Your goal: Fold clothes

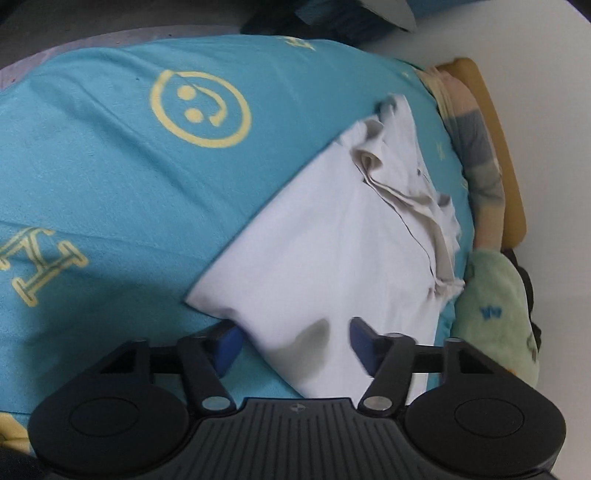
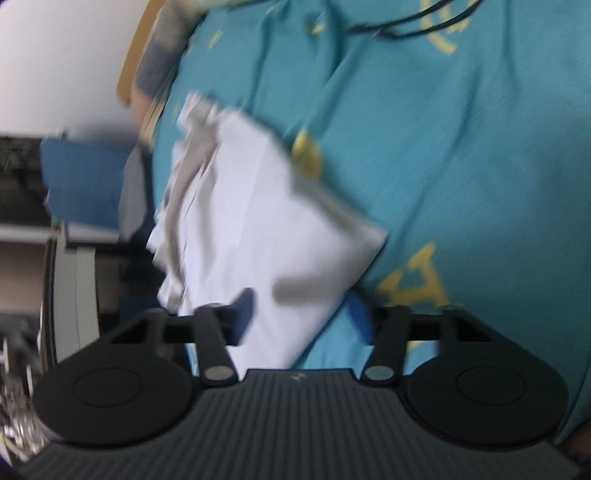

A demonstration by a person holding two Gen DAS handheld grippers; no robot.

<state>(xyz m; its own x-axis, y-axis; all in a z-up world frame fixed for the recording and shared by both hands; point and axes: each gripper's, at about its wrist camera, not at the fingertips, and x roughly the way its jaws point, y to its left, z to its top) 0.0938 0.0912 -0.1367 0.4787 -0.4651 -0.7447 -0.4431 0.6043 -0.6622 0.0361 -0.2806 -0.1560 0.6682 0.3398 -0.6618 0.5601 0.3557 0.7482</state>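
Observation:
A white garment (image 1: pixel 325 243) lies partly folded on a turquoise bedsheet (image 1: pixel 110 177), with bunched cream fabric along its far edge. My left gripper (image 1: pixel 295 343) is open, its blue pads on either side of the garment's near corner, just above it. In the right wrist view the same white garment (image 2: pixel 251 221) lies on the sheet, blurred. My right gripper (image 2: pixel 301 314) is open, its blue pads straddling the garment's near edge.
The bedsheet (image 2: pixel 461 166) has yellow smiley and letter prints. A pale green plush item (image 1: pixel 495 317) and a grey striped cloth (image 1: pixel 476 147) lie by the wooden bed frame (image 1: pixel 491 122). A dark cable (image 2: pixel 406 26) lies on the sheet. Furniture (image 2: pixel 74 184) stands beside the bed.

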